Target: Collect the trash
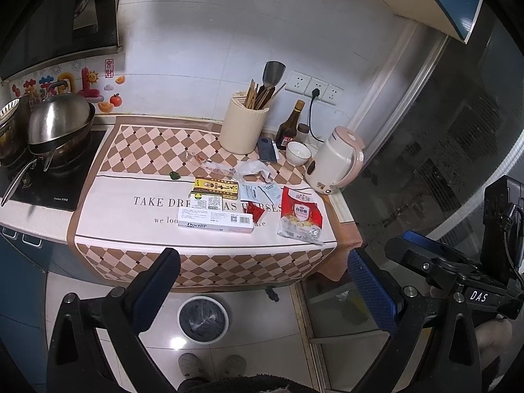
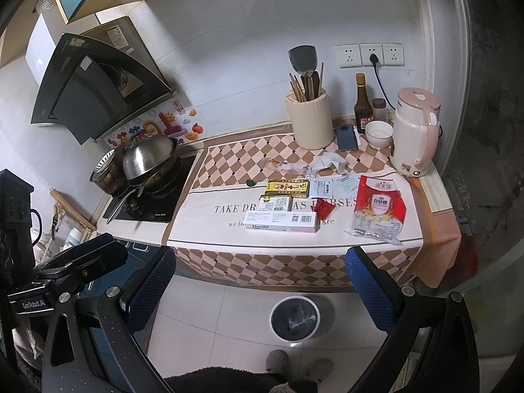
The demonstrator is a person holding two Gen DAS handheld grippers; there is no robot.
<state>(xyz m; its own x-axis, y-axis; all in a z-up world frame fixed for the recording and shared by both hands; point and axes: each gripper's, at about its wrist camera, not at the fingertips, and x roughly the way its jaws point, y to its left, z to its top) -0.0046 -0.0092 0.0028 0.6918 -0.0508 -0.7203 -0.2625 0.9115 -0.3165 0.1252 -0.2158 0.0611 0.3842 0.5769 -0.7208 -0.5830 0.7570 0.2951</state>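
while both grippers hang short of the worktop (image 1: 108, 226) edge, nothing is collected yet. left gripper (image 1: 262, 290) stands wide and empty; right gripper (image 2: 262, 290) likewise. trash lies ahead on the cloth: white carton (image 1: 216, 224), long axis crosswise to the fingers, red-and-clear bag (image 1: 302, 216) to its right. bin (image 1: 203, 318) sits on the floor below. judged: left arm is nearer the carton, right nearer the bag.

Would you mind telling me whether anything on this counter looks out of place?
Yes: packaging litters the cloth-covered counter among kitchenware. A crumpled tissue, clear wrappers, flat boxes and a red-and-clear bag lie loose. The bin sits below.
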